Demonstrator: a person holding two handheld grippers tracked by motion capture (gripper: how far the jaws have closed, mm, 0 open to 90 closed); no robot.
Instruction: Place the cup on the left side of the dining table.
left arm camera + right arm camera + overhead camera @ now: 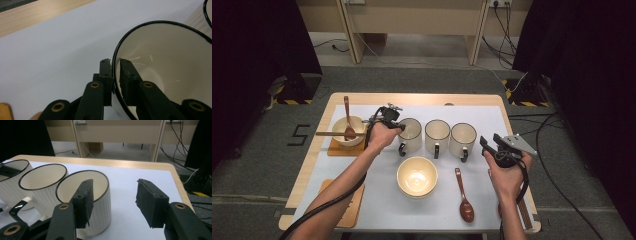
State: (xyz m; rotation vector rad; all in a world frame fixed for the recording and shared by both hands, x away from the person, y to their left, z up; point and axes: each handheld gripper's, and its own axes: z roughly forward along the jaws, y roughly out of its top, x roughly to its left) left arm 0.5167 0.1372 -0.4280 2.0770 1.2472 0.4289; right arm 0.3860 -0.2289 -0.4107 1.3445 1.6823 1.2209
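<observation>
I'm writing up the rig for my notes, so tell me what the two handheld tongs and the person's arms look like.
Both are black two-jaw tongs. The left tongs have brass-coloured rivets on the arms, flat dark pads, some silvery hardware on top, and a thick black cable trailing back along the forearm. The right tongs carry a grey three-cornered plate on top and a black cable looping below the hand. The person's forearms are bare, with no sleeves visible.

Cream ribbed mugs point(437, 136) trimmed with black rims, handles; brown wooden spoon point(464, 200) laid on white mat point(382, 200).
</observation>
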